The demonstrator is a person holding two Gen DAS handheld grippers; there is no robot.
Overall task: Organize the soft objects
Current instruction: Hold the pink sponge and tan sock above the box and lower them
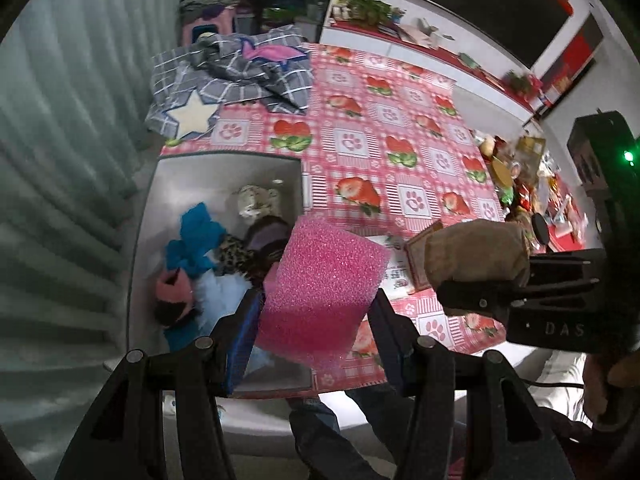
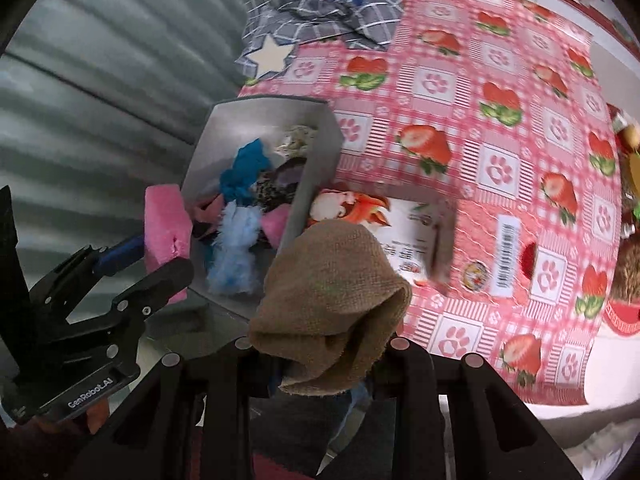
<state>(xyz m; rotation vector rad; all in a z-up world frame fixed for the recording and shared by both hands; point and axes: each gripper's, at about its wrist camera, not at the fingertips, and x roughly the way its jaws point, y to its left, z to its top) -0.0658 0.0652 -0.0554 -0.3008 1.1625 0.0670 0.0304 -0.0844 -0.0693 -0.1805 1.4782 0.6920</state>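
Left gripper (image 1: 316, 320) clamping pink sponge (image 1: 324, 284), hanging over near corner of grey bin (image 1: 294, 172). Right gripper (image 2: 320, 356) pinching folded brown cloth (image 2: 332, 300), jaws nearly closed, hovering just beside bin wall. Bin already holding blue fabric (image 1: 196, 240), leopard-print piece (image 1: 234, 254), pale fluffy item (image 2: 234, 256). Printed packet (image 2: 404, 232) lying beside bin on strawberry tablecloth (image 1: 400, 128). Checked grey cloth with star (image 1: 224, 80) crumpled at far edge.

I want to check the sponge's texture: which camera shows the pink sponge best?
The left wrist view: the pink sponge fills the centre, broad porous face showing, between the left gripper's fingers. The right wrist view shows only its narrow side, at the left.
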